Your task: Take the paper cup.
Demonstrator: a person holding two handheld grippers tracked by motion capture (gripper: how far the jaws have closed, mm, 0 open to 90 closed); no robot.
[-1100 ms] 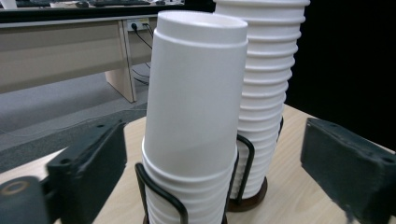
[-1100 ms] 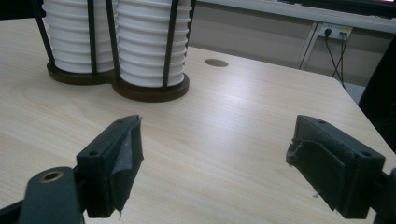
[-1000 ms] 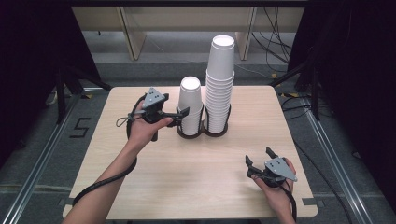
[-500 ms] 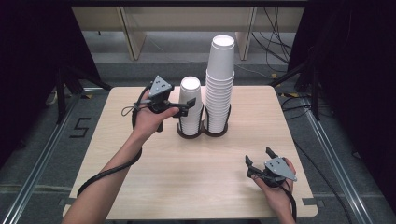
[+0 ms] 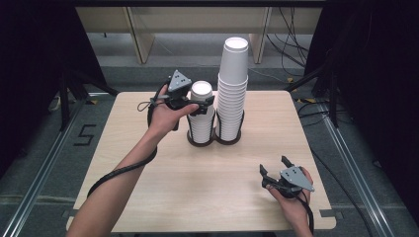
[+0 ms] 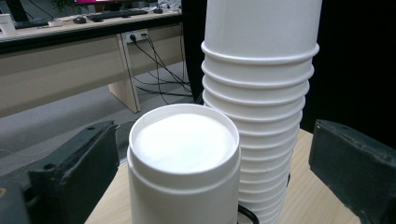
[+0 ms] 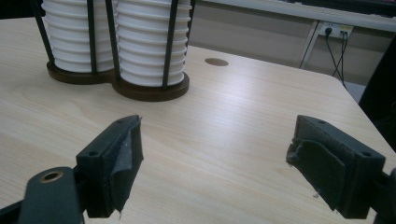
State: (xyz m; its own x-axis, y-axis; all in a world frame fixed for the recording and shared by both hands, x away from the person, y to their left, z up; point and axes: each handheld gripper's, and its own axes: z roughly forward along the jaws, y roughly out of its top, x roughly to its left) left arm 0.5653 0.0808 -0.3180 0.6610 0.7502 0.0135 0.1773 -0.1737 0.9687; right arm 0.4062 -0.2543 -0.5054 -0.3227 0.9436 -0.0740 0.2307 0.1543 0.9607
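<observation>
Straddling the top of the shorter stack of white paper cups (image 5: 201, 111), the left gripper (image 5: 201, 102) had its black jaws spread wide, one to each side of the uppermost cup's rim (image 6: 183, 142), pads apart from the cup; they had just been opening further. That stack stood in a dark two-ring wire holder (image 5: 214, 140) near the far middle of the pale wooden table (image 5: 148, 168), touching beside the taller stack of white paper cups (image 5: 232, 89). The right gripper (image 5: 276, 168) rested near the table's near right corner, jaws parted and holding nothing.
</observation>
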